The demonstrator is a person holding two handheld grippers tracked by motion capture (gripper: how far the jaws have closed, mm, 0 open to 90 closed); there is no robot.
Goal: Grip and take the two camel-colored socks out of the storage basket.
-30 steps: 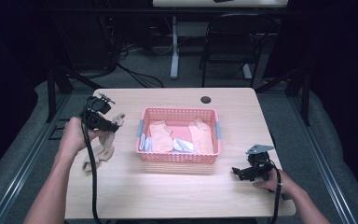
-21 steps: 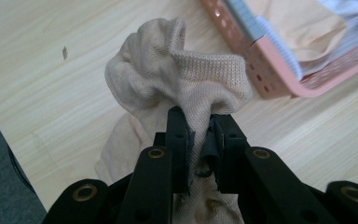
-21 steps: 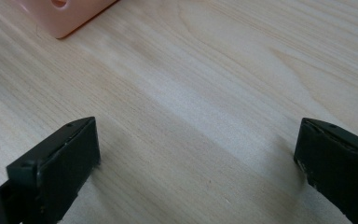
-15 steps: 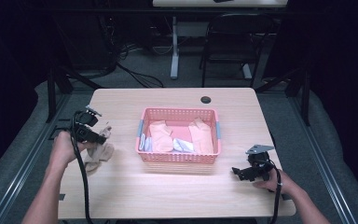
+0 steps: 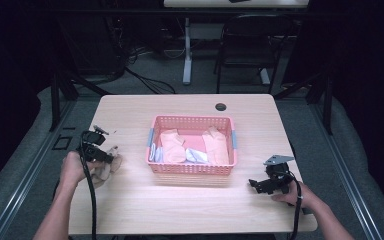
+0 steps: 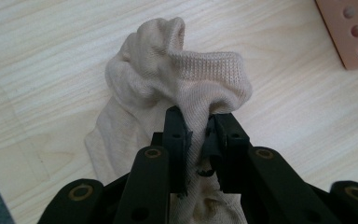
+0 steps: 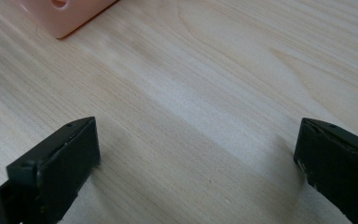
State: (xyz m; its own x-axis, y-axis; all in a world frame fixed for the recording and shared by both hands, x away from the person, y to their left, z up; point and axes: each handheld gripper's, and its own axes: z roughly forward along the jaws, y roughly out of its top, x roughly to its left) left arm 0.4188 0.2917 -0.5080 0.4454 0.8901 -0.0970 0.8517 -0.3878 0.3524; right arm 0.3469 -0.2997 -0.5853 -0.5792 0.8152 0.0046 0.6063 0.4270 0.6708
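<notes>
Left tongs are clamped on a beige sock, pinching a fold of it just below the ribbed cuff, and the rest of the sock lies crumpled on the table right under and ahead of them. In the high view the left tongs sit low over that sock, well off to the side of the pink basket.

So one sock is out of the basket and down on the wood, though not let go. My read: the next thing is to release it and go back for another.

And there's more to fetch. Inside the basket I can see a peach sock on the side nearer the left tongs, another peach one on the side nearer the right tongs, and pale whitish pieces between them. Whether those are socks too, I can't tell from here. So most of the job looks ahead of us.

Right tongs rest low by the table's near edge, jaws spread wide, nothing between them, bare wood in front. A corner of the basket peeks in beyond them.

Anything in the way? Not much. A small dark round hole sits in the table beyond the basket, far from both tongs. The basket wall is the one thing to reach over.
</notes>
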